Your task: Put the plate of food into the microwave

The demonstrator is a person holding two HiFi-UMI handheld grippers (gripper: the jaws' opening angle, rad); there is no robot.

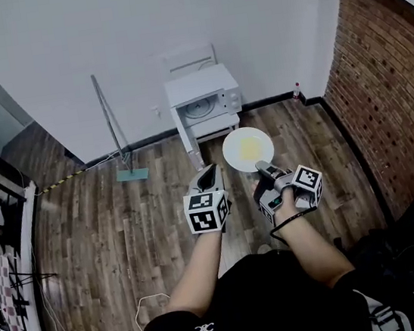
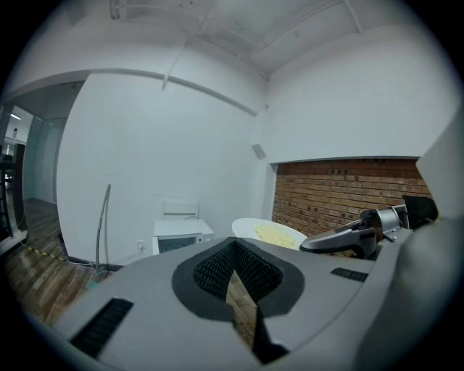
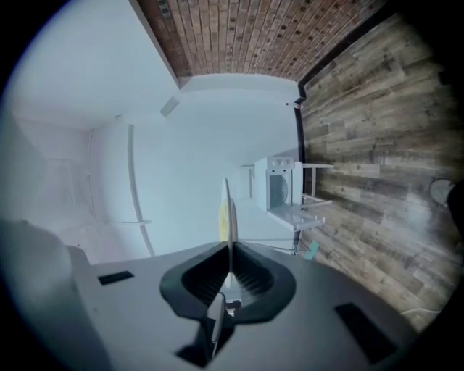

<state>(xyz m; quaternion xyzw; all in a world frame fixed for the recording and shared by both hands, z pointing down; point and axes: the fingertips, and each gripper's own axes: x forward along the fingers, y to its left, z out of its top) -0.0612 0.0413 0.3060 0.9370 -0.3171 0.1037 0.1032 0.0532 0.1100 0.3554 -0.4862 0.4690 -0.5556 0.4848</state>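
Right claw (image 1: 262,167): clamped on the near rim of the plate (image 1: 232,148), which I carry in the air ahead of me, well short of the microwave (image 1: 204,98).
Left claw (image 1: 206,170): jaws together, nothing between them, just beside the right.
Plate attitude: round, so no long axis; face up, roughly level, reaching out from the pinch toward the open microwave.
Risk one: one-edge pinch, so the plate may droop or slip and the food (image 1: 248,148) slide off.
Risk two: the far rim may clip the opening's frame if I come in off-line.
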